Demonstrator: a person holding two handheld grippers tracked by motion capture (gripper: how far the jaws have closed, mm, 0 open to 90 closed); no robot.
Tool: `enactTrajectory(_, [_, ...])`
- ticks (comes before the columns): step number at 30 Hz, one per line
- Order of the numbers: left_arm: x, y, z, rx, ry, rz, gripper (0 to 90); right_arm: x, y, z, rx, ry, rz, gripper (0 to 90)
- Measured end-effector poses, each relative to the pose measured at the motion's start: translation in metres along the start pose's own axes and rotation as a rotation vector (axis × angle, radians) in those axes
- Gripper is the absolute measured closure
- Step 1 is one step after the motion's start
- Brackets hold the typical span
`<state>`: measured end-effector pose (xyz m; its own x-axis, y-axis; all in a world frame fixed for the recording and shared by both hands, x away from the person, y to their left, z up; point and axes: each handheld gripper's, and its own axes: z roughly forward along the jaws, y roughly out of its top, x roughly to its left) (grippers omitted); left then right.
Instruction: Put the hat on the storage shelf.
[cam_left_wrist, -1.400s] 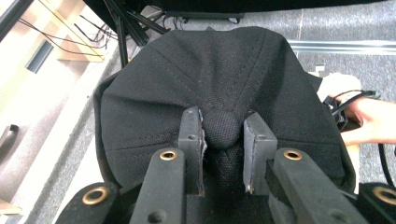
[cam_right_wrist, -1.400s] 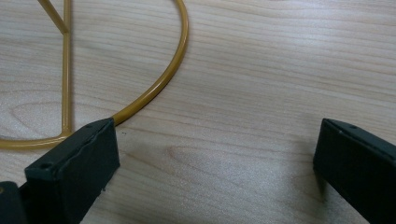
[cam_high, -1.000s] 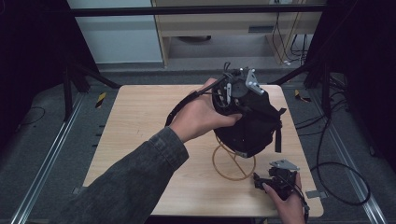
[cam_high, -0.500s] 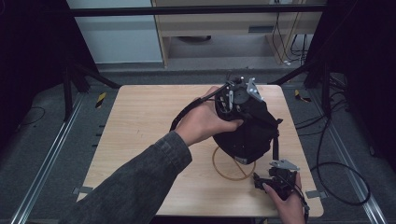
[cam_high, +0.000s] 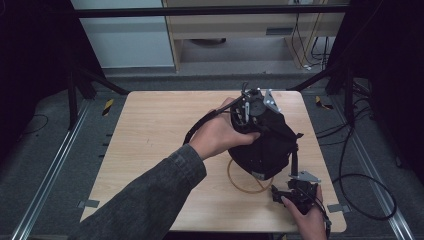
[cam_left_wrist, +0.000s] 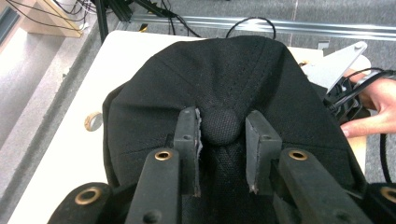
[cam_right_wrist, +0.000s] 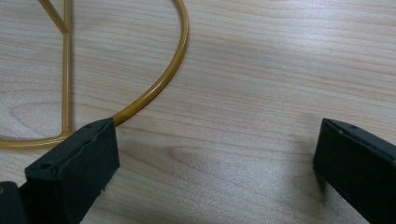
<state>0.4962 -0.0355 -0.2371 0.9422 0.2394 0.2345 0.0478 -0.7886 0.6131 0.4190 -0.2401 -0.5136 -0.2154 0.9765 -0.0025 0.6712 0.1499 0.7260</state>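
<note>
A black cap hangs over a gold wire stand near the table's right front. My left gripper sits on the cap's crown. In the left gripper view its jaws are shut on the round top button of the cap. My right gripper rests low by the table's front right edge. It is open with bare wood between the jaws. Its left jaw touches the stand's gold ring.
The light wooden table has free room on its left half. Metal rails and cables run along the floor around it. In the left gripper view the other hand and its grey plate lie just beyond the cap.
My left gripper and the cap have come down and slightly toward the person, over the wire stand. The right gripper has stayed in place.
</note>
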Motion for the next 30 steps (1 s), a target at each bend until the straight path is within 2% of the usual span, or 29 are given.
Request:
enactTrajectory(13, [-0.0005, -0.0021, 0.0019, -0.009, 0.012, -0.002, 64.9, -0.0007, -0.0002, -0.0002, 0.004, 0.001, -0.011, 0.4])
enactTrajectory(15, [-0.0005, -0.0027, 0.0017, -0.022, 0.011, -0.008, 65.2, -0.0002, -0.0001, -0.0001, 0.001, 0.001, -0.002, 0.4])
enactTrajectory(16, [-0.0011, -0.0028, 0.0015, -0.021, 0.014, -0.002, 65.1, -0.001, -0.0003, -0.0002, 0.005, -0.002, -0.015, 0.4])
enactTrajectory(19, [-0.0009, -0.0034, 0.0011, -0.022, 0.014, 0.0, 64.9, -0.0002, 0.0, -0.0001, 0.001, 0.001, -0.002, 0.4])
enactTrajectory(26, [-0.001, -0.0056, 0.0009, -0.028, 0.019, 0.003, 61.8, -0.0007, -0.0002, -0.0001, 0.004, 0.0, -0.012, 0.4])
enactTrajectory(27, [-0.0012, -0.0057, 0.0009, -0.03, 0.02, 0.003, 60.8, -0.0008, -0.0002, -0.0001, 0.004, -0.001, -0.012, 0.4])
enactTrajectory(30, [-0.0017, -0.006, 0.0012, -0.04, 0.025, -0.004, 50.5, -0.0008, -0.0002, -0.0002, 0.004, 0.0, -0.012, 0.4])
